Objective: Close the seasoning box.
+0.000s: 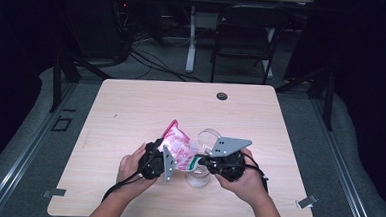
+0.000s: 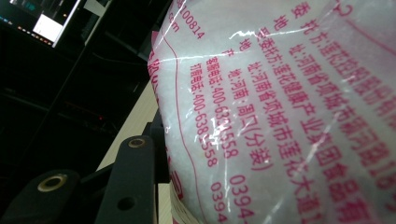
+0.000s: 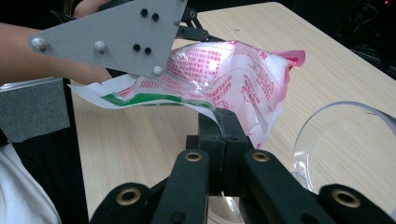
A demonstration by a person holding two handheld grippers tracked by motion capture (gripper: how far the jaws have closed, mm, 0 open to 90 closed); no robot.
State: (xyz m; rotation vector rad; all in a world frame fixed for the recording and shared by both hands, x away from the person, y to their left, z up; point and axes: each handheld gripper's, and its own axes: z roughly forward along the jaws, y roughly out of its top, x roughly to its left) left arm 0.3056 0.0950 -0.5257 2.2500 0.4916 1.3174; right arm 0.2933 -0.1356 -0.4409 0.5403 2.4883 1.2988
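Both grippers (image 1: 175,162) are clamped on the printed bag (image 1: 179,145) above the clear cup (image 1: 200,176); granules could be spilled past its rim if the film is torn unevenly

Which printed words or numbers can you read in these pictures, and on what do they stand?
On the clear plastic bag with pink print, held by the left gripper and right gripper:
"100814"
"400-6"
"0394-"
Chinese characters: legible but not transcribed here.
Green band: too small to read.

A pale wooden table (image 1: 131,105) stands on grey carpet (image 1: 29,145). Beyond its far edge, a black folding chair (image 1: 245,36) and tangled cables (image 1: 148,56) sit in a dark room.
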